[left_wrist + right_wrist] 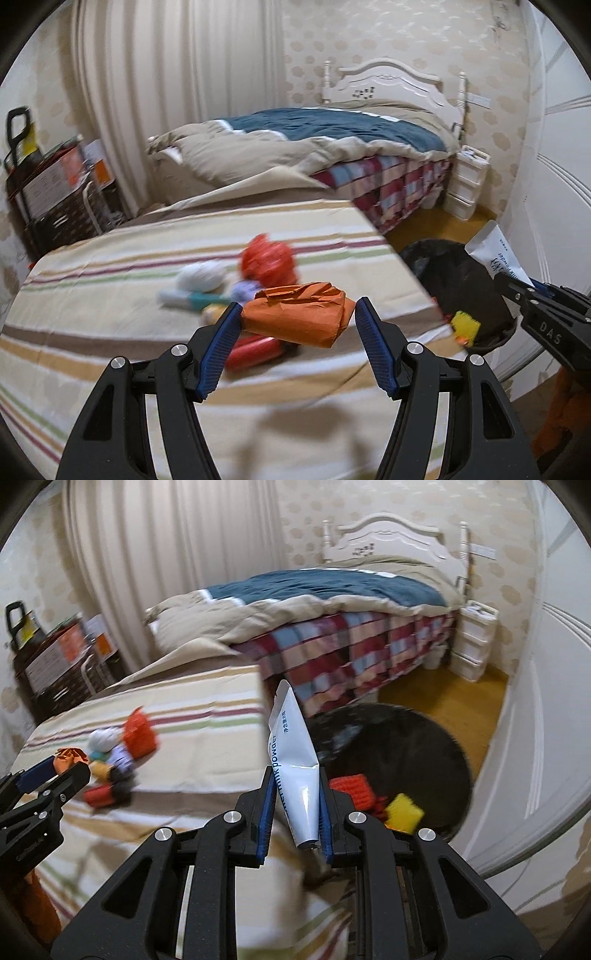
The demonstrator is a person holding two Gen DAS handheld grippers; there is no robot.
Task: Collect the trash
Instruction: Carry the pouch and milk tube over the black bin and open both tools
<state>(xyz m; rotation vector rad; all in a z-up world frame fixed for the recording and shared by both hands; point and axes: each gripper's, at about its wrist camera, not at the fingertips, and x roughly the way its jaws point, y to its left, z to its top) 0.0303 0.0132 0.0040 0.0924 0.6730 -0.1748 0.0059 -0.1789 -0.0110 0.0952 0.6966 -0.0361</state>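
A: What is each gripper carrying right now?

B: The left gripper (297, 314) is holding a crumpled orange paper wad (299, 314) between its blue pads, jaws standing fairly wide because the wad is bulky. The right gripper (295, 805) is pinching a white milk-powder sachet (295, 760), jaws nearly closed on its lower end, so the sachet is sticking up past the fingertips.

A: And where is it all going?

B: Into the black trash bin (436, 753) sitting on the floor just beside the right edge of the striped bed surface (110, 288). A red piece (351, 790) and a yellow piece (404, 808) are already lying inside it.

A: So which goes first?

B: I'd judge the sachet, since the right gripper is sitting closest to the bin's rim. It should be getting carried clear over the opening before the jaws part, because a light, flat sachet is likely to flutter and catch the rim.

A: And the wad?

B: It is hanging above the near right part of the striped surface, well short of the bin. The left gripper should be crossing that right edge without bumping the right one, and releasing only when the wad is over the dark opening.

A: What is remaining?

B: A blurred cluster near the middle of the striped surface: a red crumpled bag (267, 260), a white ball (201, 275) and a red cylinder (253, 354), among others.
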